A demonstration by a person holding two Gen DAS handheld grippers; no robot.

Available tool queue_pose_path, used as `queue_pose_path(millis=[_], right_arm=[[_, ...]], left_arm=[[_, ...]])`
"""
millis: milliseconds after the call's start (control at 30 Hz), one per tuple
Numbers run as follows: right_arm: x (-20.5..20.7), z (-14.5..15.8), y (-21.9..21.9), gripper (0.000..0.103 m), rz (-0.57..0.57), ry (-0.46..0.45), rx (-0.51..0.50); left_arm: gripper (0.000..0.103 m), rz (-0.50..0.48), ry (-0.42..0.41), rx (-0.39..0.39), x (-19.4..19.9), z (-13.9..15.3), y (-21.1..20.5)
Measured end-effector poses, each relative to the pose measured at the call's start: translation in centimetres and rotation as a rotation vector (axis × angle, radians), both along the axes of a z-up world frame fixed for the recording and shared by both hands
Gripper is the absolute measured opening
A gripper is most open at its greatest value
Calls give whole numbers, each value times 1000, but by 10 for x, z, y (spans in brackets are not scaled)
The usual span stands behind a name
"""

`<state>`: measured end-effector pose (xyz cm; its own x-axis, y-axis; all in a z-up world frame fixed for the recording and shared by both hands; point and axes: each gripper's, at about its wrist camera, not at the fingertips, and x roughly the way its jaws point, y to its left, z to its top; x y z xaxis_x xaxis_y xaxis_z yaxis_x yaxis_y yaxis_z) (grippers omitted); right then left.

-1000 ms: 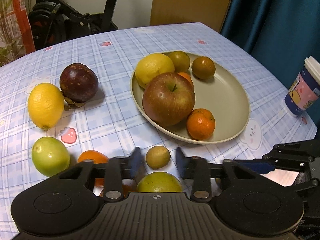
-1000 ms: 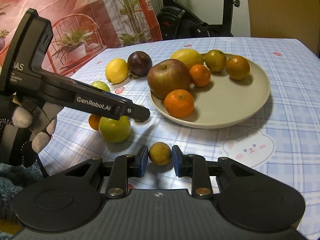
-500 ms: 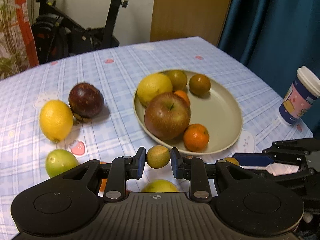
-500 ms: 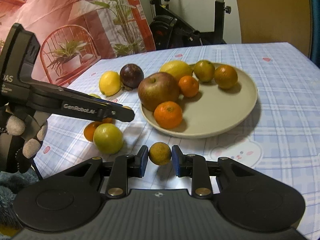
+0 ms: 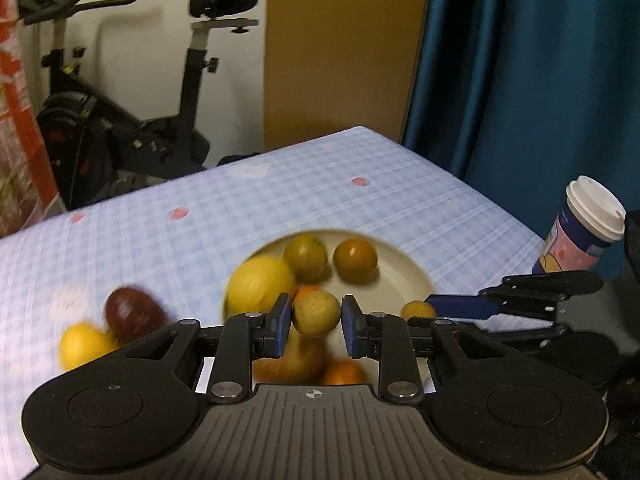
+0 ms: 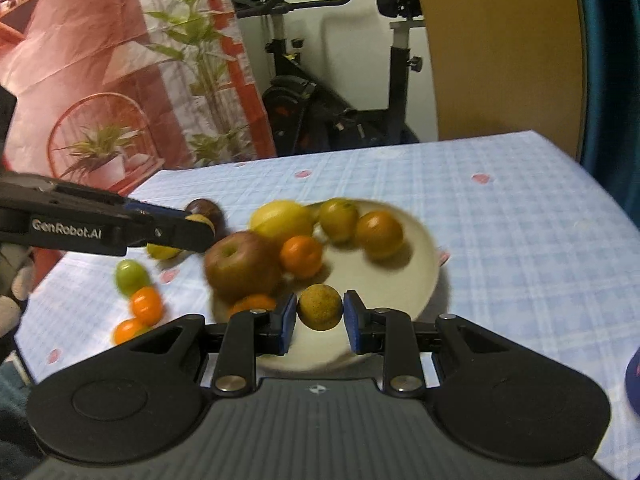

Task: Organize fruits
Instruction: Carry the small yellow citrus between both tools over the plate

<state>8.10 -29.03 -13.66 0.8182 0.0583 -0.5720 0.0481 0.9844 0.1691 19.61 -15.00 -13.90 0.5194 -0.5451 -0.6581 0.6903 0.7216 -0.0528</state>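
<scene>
Here each gripper's jaws clamp a small yellow-green fruit (image 5: 316, 313) (image 6: 320, 306); the left gripper (image 6: 200, 232) reads "GenRobot.AI".

matt black plastic left gripper (image 5: 316, 330), ribbed grey top | dull, speckled yellow-green small fruit (image 5: 316, 313) | smooth matt beige round plate (image 6: 424, 264) | blue-checked cloth tabletop (image 6: 520, 240) | lidded paper cup (image 5: 582, 232)

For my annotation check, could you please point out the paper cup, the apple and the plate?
paper cup (image 5: 580, 236): left wrist view, on its printed side below the white lid.
apple (image 6: 242, 266): right wrist view, middle of its reddish skin.
plate (image 6: 430, 264): right wrist view, on its bare right rim.
</scene>
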Motion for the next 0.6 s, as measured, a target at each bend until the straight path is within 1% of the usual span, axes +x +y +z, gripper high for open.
queue_pose_path(millis=[167, 333, 467, 600], right_arm=[[22, -9, -16, 28, -31, 9, -38], [37, -17, -24, 28, -26, 22, -96], [46, -21, -27, 28, -17, 23, -152], [53, -27, -27, 28, -8, 32, -186]], left_arm=[[29, -29, 24, 31, 22, -12, -38], [29, -46, 34, 88, 37, -28, -63], [29, -61, 31, 114, 39, -34, -71], [29, -75, 34, 132, 42, -40, -75]])
